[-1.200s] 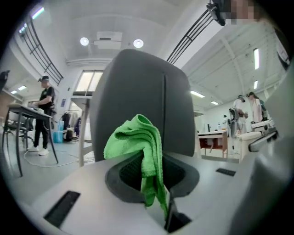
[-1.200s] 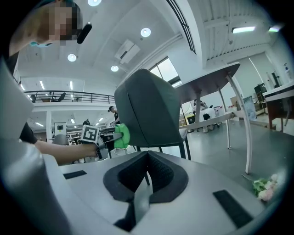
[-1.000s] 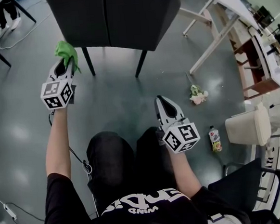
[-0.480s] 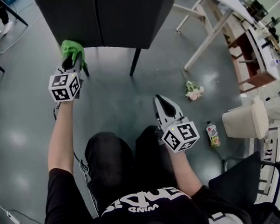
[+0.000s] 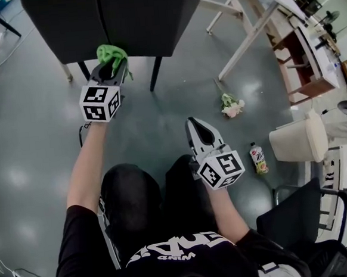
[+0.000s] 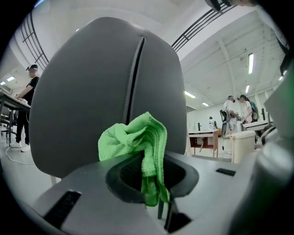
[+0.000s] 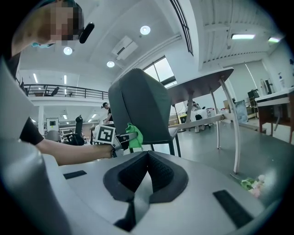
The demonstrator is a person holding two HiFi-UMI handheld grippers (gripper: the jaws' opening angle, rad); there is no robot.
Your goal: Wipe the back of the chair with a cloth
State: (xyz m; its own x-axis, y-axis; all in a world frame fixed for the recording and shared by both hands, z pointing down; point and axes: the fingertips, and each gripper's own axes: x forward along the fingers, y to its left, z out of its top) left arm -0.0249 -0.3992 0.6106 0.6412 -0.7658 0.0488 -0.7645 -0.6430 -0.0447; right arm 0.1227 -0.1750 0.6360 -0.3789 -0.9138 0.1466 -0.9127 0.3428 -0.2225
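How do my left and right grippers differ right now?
The left grey two-jaw gripper is clamped on a crumpled green cloth; the right grey two-jaw gripper is shut on nothing. The left is held out near the dark grey chair back; the right sits low by the person's knee. Both carry marker cubes.

Crumpled green cloth (image 5: pixel 112 53) hangs near the back of the dark grey chair (image 5: pixel 146 17)

The cloth (image 5: pixel 112 53) is bright green and the chair (image 5: pixel 143 18) dark grey. The left gripper (image 5: pixel 111 63) and right gripper (image 5: pixel 196 123) are pale grey, their cubes patterned with black-and-white squares.
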